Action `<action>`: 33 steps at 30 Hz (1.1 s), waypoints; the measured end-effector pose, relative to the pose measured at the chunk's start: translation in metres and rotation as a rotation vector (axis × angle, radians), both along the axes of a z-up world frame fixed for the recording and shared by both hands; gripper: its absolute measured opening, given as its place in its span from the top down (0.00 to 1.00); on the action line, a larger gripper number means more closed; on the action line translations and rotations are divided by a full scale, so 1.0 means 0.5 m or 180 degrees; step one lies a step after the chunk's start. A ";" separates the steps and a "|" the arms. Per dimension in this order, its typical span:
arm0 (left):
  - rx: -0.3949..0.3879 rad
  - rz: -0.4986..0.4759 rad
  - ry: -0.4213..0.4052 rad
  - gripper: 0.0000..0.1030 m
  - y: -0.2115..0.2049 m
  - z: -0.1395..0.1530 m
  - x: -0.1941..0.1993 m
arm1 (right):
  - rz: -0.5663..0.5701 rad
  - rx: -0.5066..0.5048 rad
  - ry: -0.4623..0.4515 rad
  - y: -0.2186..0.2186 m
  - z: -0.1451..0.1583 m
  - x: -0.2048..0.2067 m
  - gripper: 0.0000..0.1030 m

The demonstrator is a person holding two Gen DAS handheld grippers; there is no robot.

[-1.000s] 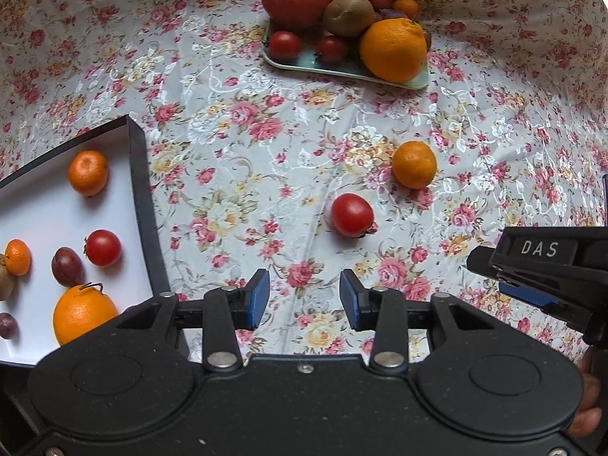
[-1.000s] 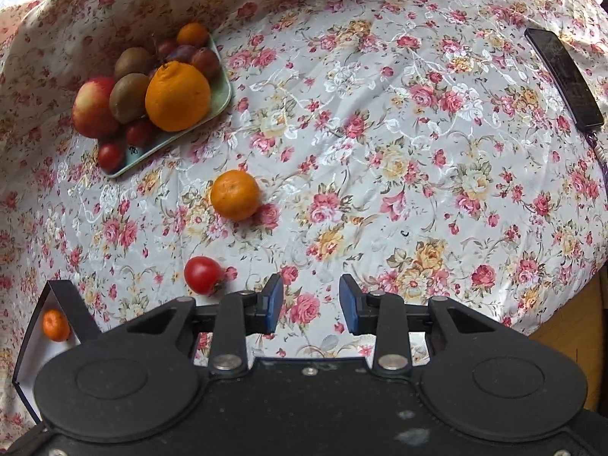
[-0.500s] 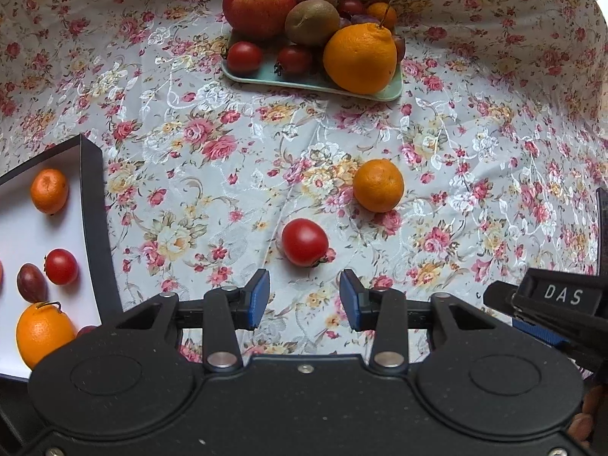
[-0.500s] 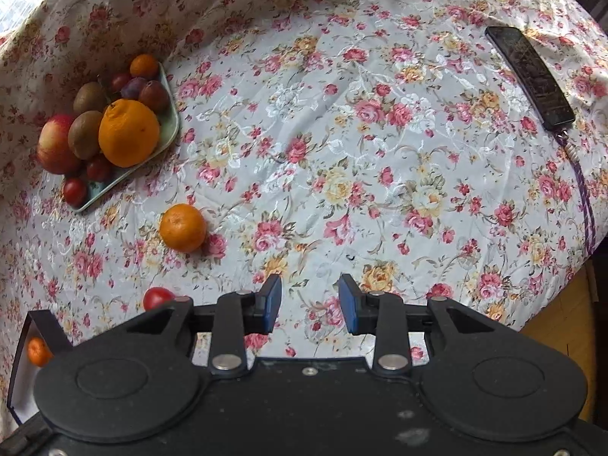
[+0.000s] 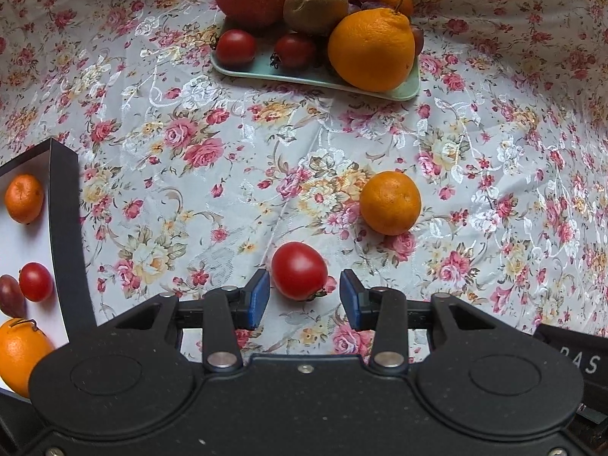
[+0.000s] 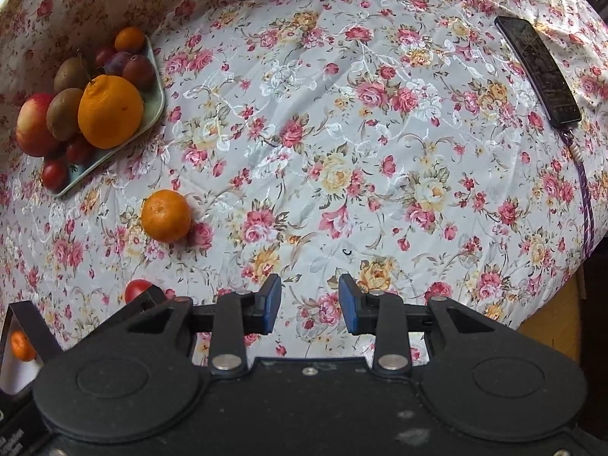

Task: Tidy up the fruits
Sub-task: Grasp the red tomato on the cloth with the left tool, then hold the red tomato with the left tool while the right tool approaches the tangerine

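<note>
The left gripper (image 5: pixel 304 296) hovers low, jaws spread around the tomato (image 5: pixel 299 270); the right gripper (image 6: pixel 309 304) hangs released above the floral-clothed bench (image 6: pixel 342 133).

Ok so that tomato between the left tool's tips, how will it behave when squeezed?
The tomato looks round and glossy, so it may slip or roll on the cloth if the left tool closes off-centre. Its skin looks thin, so a hard squeeze would probably bruise it.
</note>
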State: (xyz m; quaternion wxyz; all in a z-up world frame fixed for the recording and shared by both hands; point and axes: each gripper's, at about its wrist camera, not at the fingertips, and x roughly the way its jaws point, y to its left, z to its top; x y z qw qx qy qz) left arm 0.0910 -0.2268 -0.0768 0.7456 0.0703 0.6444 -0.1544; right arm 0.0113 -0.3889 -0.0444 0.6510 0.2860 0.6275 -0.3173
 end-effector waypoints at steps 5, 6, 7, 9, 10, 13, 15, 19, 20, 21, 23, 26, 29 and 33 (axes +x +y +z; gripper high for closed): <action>0.0033 0.0035 0.0018 0.53 0.001 -0.013 0.005 | -0.0035 0.0011 0.0083 -0.004 -0.012 0.002 0.66; 0.0046 0.0039 0.0010 0.53 0.001 -0.014 0.007 | -0.0033 0.0028 0.0093 -0.004 -0.013 0.003 0.66; 0.0055 0.0043 0.0005 0.53 0.001 -0.015 0.008 | -0.0028 0.0048 0.0097 -0.004 -0.014 0.004 0.66; 0.0061 0.0039 0.0017 0.53 -0.001 -0.019 0.010 | -0.0015 0.0093 0.0101 -0.003 -0.016 0.007 0.66; 0.0062 0.0039 0.0023 0.53 -0.001 -0.021 0.011 | -0.0006 0.0109 0.0109 -0.002 -0.017 0.009 0.66; 0.0080 0.0017 0.0011 0.54 -0.006 -0.027 0.012 | 0.0006 0.0138 0.0133 0.000 -0.022 0.012 0.66; 0.0077 -0.0018 0.0006 0.59 -0.008 -0.028 0.009 | 0.0013 0.0155 0.0147 0.002 -0.024 0.014 0.66; 0.0148 -0.0103 -0.0076 0.59 -0.016 -0.025 0.000 | 0.0019 0.0195 0.0159 0.004 -0.028 0.019 0.66; 0.0167 -0.0119 -0.0090 0.59 -0.016 -0.025 -0.002 | 0.0015 0.0195 0.0160 0.005 -0.029 0.020 0.66; 0.0189 -0.0137 -0.0104 0.59 -0.017 -0.024 -0.004 | 0.0011 0.0196 0.0166 0.005 -0.030 0.021 0.66; 0.0215 -0.0154 -0.0115 0.59 -0.016 -0.023 -0.005 | -0.0004 0.0202 0.0181 0.004 -0.031 0.022 0.66; 0.0237 -0.0159 -0.0115 0.59 -0.011 -0.020 -0.002 | -0.0039 0.0209 0.0191 0.003 -0.032 0.024 0.66; 0.0256 -0.0159 -0.0121 0.59 0.001 -0.014 -0.002 | -0.0060 0.0204 0.0199 0.006 -0.034 0.028 0.66; 0.0266 -0.0150 -0.0136 0.59 0.016 0.001 0.006 | -0.0030 0.0209 0.0201 0.017 -0.035 0.039 0.66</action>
